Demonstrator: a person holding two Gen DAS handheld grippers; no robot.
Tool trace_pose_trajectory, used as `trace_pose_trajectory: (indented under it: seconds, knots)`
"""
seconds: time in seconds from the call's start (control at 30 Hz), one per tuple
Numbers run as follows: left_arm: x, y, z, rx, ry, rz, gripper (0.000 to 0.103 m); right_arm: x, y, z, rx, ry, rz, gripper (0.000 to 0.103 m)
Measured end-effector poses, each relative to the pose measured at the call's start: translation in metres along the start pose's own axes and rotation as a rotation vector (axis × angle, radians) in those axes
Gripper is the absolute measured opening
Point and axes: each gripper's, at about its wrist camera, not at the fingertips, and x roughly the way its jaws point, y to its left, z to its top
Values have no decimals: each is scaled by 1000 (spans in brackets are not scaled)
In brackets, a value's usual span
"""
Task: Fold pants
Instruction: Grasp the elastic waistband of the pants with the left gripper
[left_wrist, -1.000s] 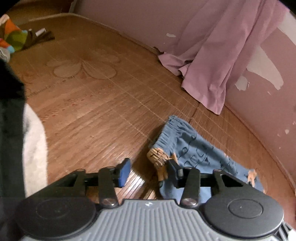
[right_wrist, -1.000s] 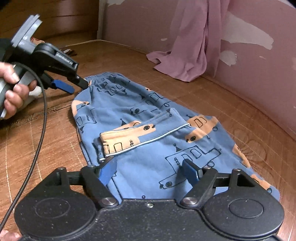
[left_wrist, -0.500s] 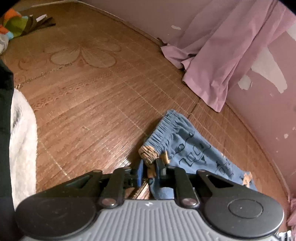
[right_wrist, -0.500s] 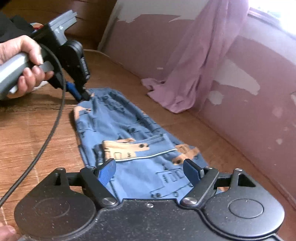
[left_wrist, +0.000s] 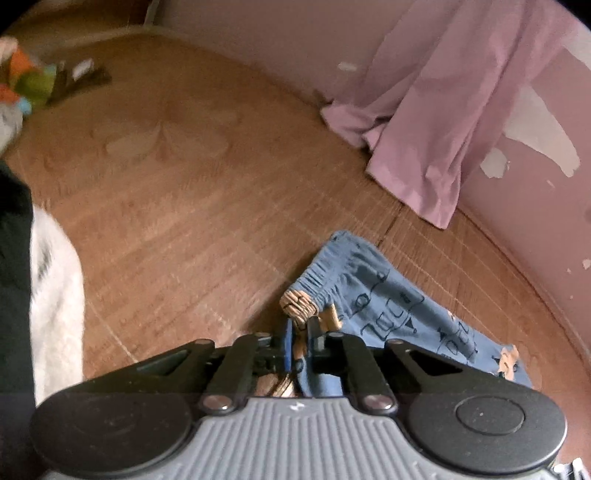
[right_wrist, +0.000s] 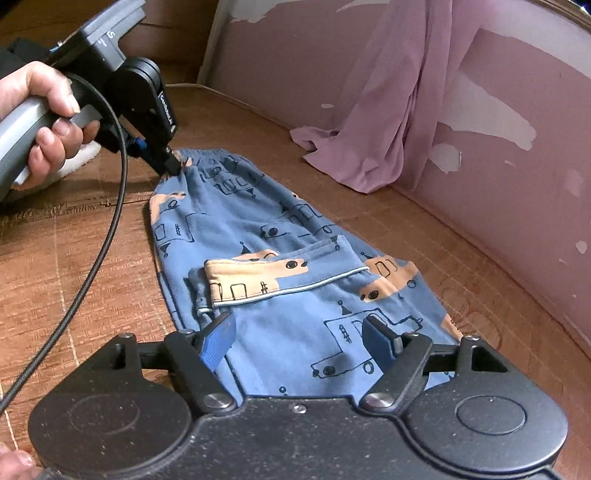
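Now blue pants (right_wrist: 280, 258) lying flat on woven mat (right_wrist: 74, 266), waistband at far end, orange cuff folded across middle. Left gripper (left_wrist: 301, 341) clenching waistband corner, pads pressing together on fabric; hand (right_wrist: 40, 122) squeezing its grey handle, black cable (right_wrist: 88, 266) trailing over mat. Right gripper (right_wrist: 299, 341) hovering above near end of pants, fingers spread wide, gripping nothing. Pink cloth (left_wrist: 436, 122) hanging against peeling pink wall (right_wrist: 517, 155), well apart from pants.

left hand-held gripper (left_wrist: 300, 341) clamped nearly closed; right hand-held gripper (right_wrist: 301, 338) spread wide.
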Motion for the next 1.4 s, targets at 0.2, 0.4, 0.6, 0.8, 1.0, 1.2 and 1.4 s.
trace_pose_trajectory:
  seconds: [0.2,0.4,0.6,0.8,1.0,1.2,1.4]
  knots:
    - [-8,-30,-8,213,-68,80,9,0,-1,0,5,0,4,78]
    - [5,-13,-2,119,-19,82,46,1,-4,0,19,2,15,79]
    - [14,-14,-1,231,-77,64,57,1,-6,0,28,1,21,79]
    - [21,-50,-15,469,-108,106,29,1,-7,0,43,4,29,79]
    - [23,-98,-59,830,-233,241,28,2,-9,0,56,8,37,79]
    - [27,-106,-61,838,-246,238,30,3,-11,-1,80,11,50,79]
    - [32,-96,-56,788,-213,251,44,3,-10,0,78,10,44,79]
